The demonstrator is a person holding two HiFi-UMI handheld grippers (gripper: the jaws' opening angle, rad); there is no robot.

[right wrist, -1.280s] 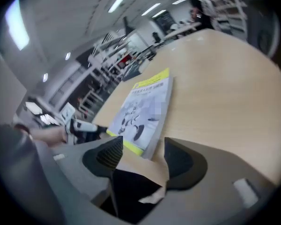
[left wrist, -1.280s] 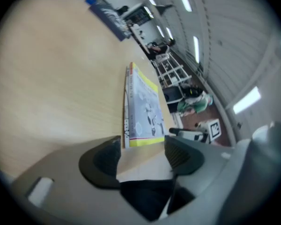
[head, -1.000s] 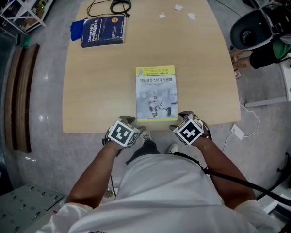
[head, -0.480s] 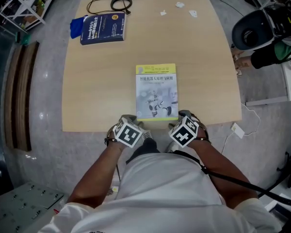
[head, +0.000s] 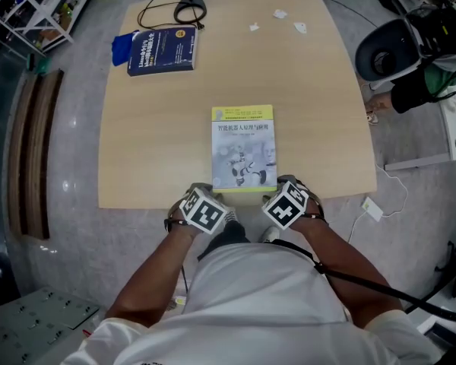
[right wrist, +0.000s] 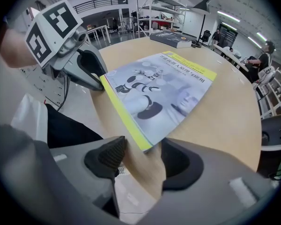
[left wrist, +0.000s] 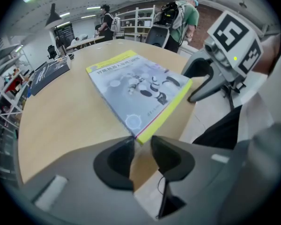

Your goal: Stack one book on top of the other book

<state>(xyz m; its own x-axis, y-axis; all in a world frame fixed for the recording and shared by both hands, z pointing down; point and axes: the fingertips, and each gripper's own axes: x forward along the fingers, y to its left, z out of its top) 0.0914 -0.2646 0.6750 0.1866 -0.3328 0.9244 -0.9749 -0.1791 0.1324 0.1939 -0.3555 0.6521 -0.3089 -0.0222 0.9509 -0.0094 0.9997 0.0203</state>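
The left gripper [left wrist: 141, 143] has just been closing its jaws, which now stand roughly half apart at the near edge of the light wooden table [head: 137, 143]. The near-left corner of the grey paperback book with a yellow border and a robot on its cover [head: 244, 147] reaches only to their tips. Bare wood shows in the gap behind the corner, so no pinch is evident. The right gripper [right wrist: 143, 150] has its jaws wide, with the book's near-right corner between the tips and neither pad pressing on it. That book lies flat by the middle of the table's near edge. The thick dark blue book [head: 162, 49] lies well apart at the far-left corner, beside a blue cloth [head: 120, 46], with a black cable [head: 184, 6] just beyond.

The step in hand looks like taking hold of the first of the 2 books, 1 gripper at each near corner. The next move probably calls for closing both pairs of jaws firmly on those corners. Because the book lies flat with almost no overhang, it may first need drawing toward the edge. It could then be lifted level, carried to the far left and lowered squarely onto the blue book.
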